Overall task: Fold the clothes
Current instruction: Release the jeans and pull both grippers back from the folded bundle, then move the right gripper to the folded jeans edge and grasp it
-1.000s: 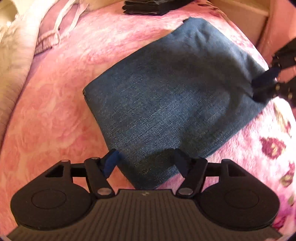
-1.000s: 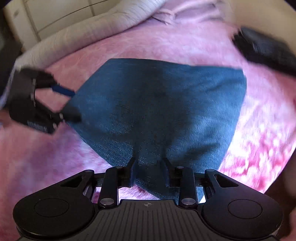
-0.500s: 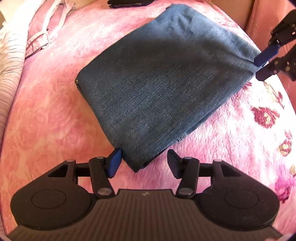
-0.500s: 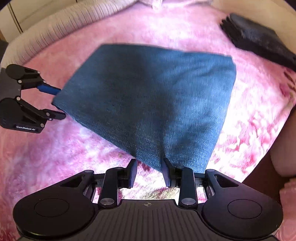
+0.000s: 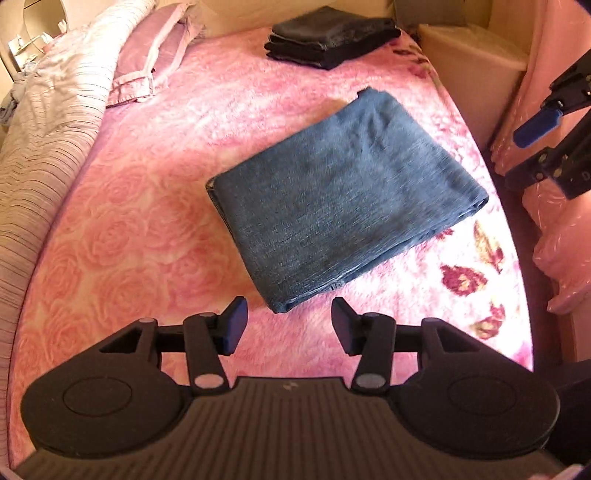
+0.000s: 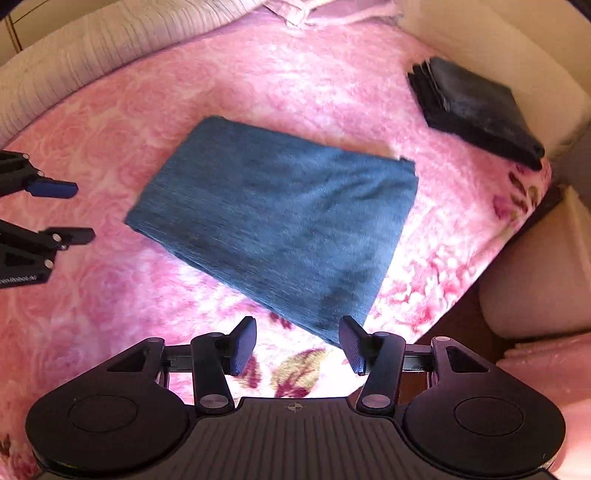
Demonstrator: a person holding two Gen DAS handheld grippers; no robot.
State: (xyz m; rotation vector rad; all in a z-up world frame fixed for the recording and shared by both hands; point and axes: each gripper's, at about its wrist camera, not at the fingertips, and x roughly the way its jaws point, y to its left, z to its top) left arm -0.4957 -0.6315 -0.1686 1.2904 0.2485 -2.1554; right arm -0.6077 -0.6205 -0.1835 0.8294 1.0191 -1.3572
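1. The left gripper [image 5: 284,323] is at the bottom of its own wrist view, pointing steeply down. Its jaws stand apart with nothing between them. They closed somewhat a moment ago, but on empty air.
2. The right gripper [image 6: 297,343] is likewise released. Its jaws have just been opening, and nothing lies between them. The near corner of the cloth shows past the tips, not touched.
3. The folded jeans [image 5: 343,199] are the landmark. They lie flat as a neat blue denim rectangle on the pink blanket [image 5: 129,221]. The left gripper hovers just off one near corner, the right gripper just off the neighbouring corner on the same side.
4. Beyond the jeans, well apart, a dark stack of folded clothes [image 5: 332,35] sits near the far edge of the bed.
5. To the far left of the jeans lie a lilac pillow [image 5: 159,55] and a striped duvet [image 5: 48,129].
6. Handling, as a judgement: the bundle looks several layers thick, so fairly heavy, soft and floppy, not slippery and not fragile. It would sag or unfold if lifted by one corner.
7. Best hold, as a judgement: pinch through all layers at two corners of one edge, one gripper each, or slide under the thick folded edge.
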